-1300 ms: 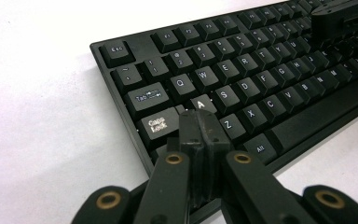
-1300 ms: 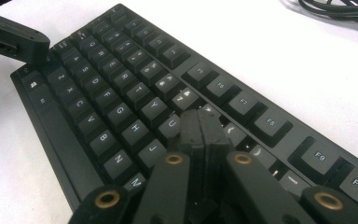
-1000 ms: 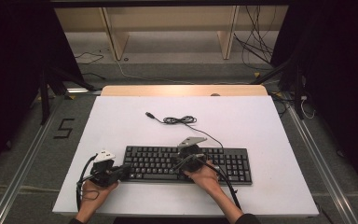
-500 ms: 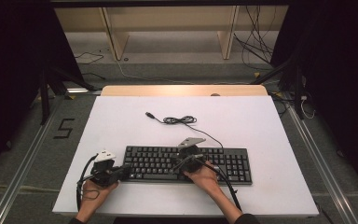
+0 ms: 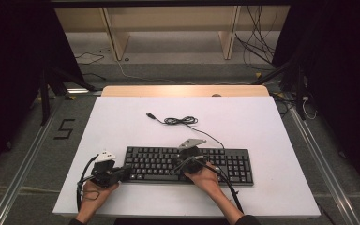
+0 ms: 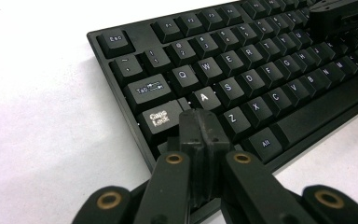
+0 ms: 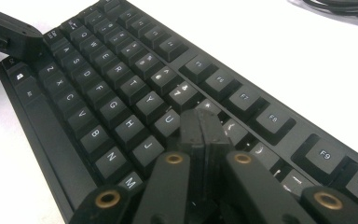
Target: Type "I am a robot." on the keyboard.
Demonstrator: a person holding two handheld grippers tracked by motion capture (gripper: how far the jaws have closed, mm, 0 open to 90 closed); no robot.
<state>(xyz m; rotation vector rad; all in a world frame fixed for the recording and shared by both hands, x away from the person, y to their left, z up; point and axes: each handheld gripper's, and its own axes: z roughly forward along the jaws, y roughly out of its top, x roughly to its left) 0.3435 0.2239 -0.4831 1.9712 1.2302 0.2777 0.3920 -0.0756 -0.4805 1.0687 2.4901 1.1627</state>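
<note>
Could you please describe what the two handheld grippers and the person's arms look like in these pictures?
Both tools are black. Each claw, left and right, has two flat black jaws on arms fixed with brass-coloured rivets. In the high view the left gripper carries a small white block on top, the right gripper a grey three-cornered plate. A black cable trails from each. The forearms are bare, with a dark sleeve edge at the right elbow.

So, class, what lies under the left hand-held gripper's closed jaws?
The keyboard's left end: Caps Lock and A show beside the left hand-held gripper. The key directly beneath is covered.
</note>
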